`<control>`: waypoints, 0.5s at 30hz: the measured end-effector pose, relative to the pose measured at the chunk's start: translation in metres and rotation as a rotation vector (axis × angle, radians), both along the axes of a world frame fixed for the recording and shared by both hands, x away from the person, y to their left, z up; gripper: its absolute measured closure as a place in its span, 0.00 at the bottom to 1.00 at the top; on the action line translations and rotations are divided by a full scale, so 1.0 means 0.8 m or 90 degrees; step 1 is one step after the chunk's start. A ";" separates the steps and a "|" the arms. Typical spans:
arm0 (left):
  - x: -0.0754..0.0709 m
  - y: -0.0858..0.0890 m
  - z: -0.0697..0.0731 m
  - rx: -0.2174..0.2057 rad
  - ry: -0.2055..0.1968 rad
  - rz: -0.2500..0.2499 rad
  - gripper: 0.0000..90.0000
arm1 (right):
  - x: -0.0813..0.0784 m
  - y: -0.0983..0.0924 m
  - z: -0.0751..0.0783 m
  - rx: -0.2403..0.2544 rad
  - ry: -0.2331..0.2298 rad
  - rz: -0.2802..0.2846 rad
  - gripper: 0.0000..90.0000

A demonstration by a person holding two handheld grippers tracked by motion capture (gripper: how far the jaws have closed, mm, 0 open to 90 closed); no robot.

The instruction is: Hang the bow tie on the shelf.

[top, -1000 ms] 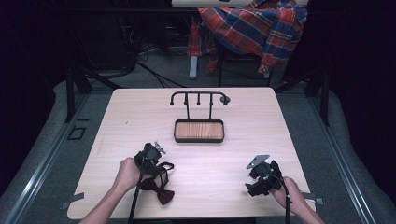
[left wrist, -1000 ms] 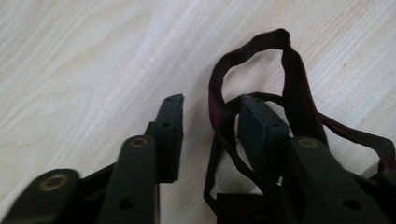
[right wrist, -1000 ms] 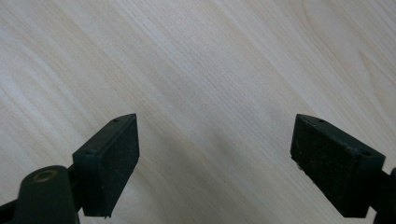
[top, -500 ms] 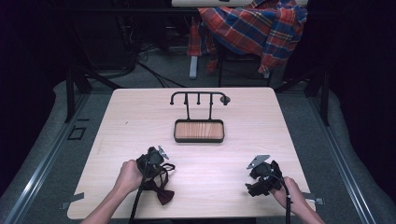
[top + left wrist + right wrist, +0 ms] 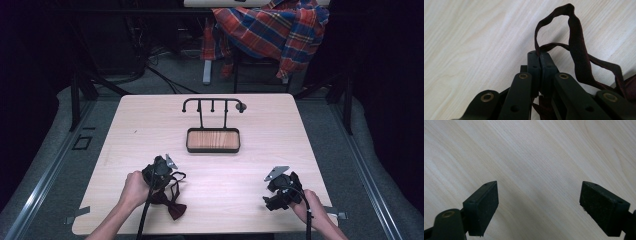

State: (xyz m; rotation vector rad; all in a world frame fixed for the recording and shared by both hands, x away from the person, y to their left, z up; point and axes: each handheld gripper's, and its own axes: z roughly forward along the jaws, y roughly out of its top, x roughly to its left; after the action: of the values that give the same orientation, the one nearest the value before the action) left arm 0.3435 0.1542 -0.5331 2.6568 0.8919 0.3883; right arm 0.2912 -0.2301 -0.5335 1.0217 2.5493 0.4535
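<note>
The dark red bow tie (image 5: 172,202) lies near the table's (image 5: 260,125) front left edge, its thin strap (image 5: 576,47) looping up. The left gripper (image 5: 539,56) pinches the strap tight and has slid nearer since before. The right gripper (image 5: 539,205) rests wide apart, holding nothing.

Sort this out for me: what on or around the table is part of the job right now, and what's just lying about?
In play:
- bow tie, strap pinched in the left gripper
- rack with hooks and its wooden tray, likely the destination
- right gripper, open over bare table

Lying about:
- plaid shirt beyond the table
- floor cables
</note>
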 end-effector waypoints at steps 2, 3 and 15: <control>-0.002 0.002 0.003 -0.004 -0.007 0.001 0.98 | 0.000 0.000 0.000 -0.002 0.003 0.002 0.17; -0.003 0.002 0.005 -0.004 -0.009 0.003 0.98 | 0.000 0.000 0.000 -0.002 0.003 0.001 0.17; -0.008 0.016 0.022 -0.034 -0.040 0.019 0.98 | 0.000 0.000 0.000 -0.005 0.003 0.003 0.17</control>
State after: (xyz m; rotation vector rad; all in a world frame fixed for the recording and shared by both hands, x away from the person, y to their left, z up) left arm 0.3374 0.1670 -0.5156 2.5710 0.9117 0.4463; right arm 0.2915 -0.2304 -0.5331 1.0160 2.5567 0.4425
